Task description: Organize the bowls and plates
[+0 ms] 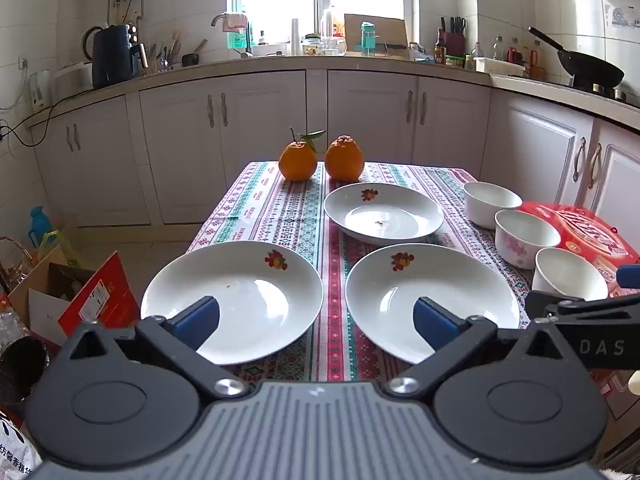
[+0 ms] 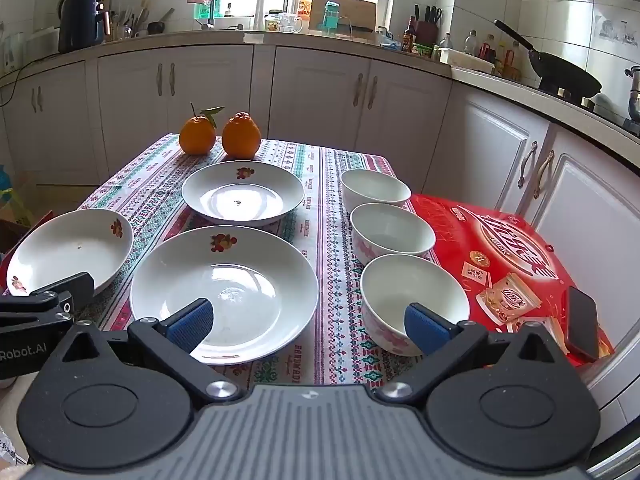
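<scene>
Left wrist view first: the left gripper (image 1: 316,316) hangs over the near edge of the table (image 1: 256,200), jaws spread wide and holding nothing. One blue finger pad (image 1: 198,320) sits over the near-left plate (image 1: 232,300), the other over the near-right plate (image 1: 432,300). Both plates lie flat on the patterned cloth, side by side and just apart, each with its small flower mark turned toward the far rim. A third plate (image 1: 384,212) lies flat behind the near-right one, its flower mark also on the far side. The plates are round, so there is no long axis to call.

Along the right edge, three bowls stand upright, mouths up, in a line running from far to near: the far bowl (image 1: 490,202), the middle bowl (image 1: 526,236) with pink flowers on its side, and the near bowl (image 1: 568,272). They stand close together, right against a red box (image 1: 580,228). Two oranges (image 1: 298,160) sit just beside each other at the far end of the table.

Over to the right wrist view: the right gripper (image 2: 310,322) is also spread wide and empty, one pad over the near-right plate (image 2: 224,292), the other in front of the near bowl (image 2: 414,300). A phone (image 2: 582,324) lies on the red box (image 2: 500,240). The left gripper (image 2: 48,300) shows at the left edge of this view.
</scene>
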`<control>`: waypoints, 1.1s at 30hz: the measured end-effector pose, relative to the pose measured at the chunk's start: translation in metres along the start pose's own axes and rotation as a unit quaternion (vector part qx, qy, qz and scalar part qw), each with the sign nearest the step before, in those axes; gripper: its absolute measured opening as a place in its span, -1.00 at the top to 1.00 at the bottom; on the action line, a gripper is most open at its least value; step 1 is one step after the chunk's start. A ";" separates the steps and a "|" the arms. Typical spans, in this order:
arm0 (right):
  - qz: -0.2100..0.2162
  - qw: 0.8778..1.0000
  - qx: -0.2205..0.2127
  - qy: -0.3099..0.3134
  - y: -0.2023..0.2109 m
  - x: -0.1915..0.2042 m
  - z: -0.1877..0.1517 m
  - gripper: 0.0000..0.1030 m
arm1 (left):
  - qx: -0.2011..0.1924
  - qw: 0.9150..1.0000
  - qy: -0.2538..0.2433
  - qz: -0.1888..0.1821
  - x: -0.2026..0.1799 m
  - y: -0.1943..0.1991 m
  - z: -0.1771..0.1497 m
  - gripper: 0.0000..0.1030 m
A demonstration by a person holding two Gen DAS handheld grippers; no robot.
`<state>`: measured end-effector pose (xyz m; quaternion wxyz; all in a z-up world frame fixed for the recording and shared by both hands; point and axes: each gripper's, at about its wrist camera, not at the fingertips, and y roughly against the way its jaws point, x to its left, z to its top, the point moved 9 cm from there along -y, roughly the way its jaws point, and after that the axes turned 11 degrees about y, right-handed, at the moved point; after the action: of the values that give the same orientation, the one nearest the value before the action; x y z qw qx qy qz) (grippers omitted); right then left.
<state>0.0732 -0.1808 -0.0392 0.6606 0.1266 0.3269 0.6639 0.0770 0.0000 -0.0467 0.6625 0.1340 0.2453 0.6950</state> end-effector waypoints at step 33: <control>-0.005 1.000 0.001 0.002 0.001 0.001 0.001 -1.00 | -0.001 1.000 0.003 -0.005 0.001 0.004 0.002 -0.99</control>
<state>0.0726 -0.1799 -0.0377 0.6628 0.1246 0.3294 0.6608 0.0751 0.0016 -0.0431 0.6655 0.1297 0.2473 0.6922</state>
